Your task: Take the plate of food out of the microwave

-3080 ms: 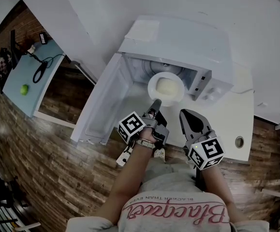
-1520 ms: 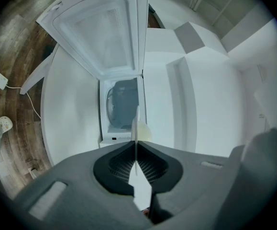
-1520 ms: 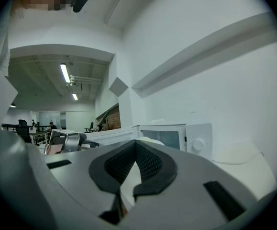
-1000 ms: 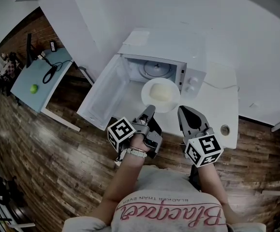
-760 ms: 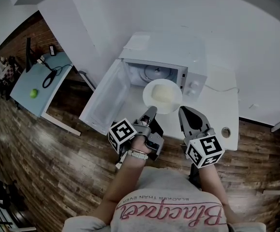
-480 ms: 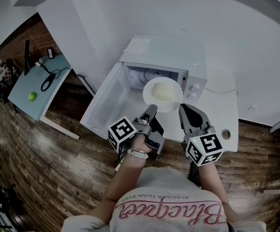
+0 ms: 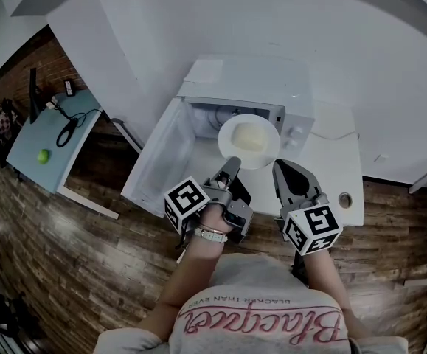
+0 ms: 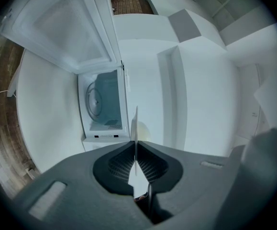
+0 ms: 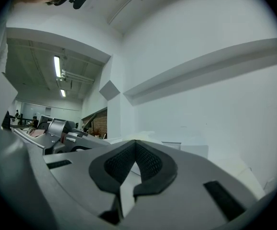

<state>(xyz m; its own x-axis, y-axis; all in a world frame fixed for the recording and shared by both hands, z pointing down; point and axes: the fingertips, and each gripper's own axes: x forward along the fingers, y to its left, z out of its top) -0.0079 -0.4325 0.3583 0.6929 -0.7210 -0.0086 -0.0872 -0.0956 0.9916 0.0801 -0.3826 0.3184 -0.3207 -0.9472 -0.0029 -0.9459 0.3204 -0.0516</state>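
A white counter [image 7: 336, 169] stands against a pale wall and carries a white microwave [image 7: 251, 85], its door [image 7: 161, 162] swung wide to the left over the wooden floor. The left gripper view looks straight into the oven cavity, where only the turntable shows. The plate [image 7: 249, 140] with its pale helping of food [image 7: 250, 136] is outside, held in the air just in front of the opening and above the counter's near strip.

The left gripper [image 7: 233, 164] bears it alone: its jaws are clamped on the plate's near rim, and that thin edge runs straight between the ribbed pads [image 8: 123, 166] in the gripper's own view. The right gripper [image 7: 285, 172] hovers just beside the plate on the right, jaws pressed together on nothing, lending no support.

The removal looks nearly done, with only a landing spot left to find. The danger lies in that one-edged hold. The plate's far side hangs unsupported, so its weight could pivot it in the pads and send the food sliding off, or pull the rim free altogether. A careless swing left could also clip the open door.
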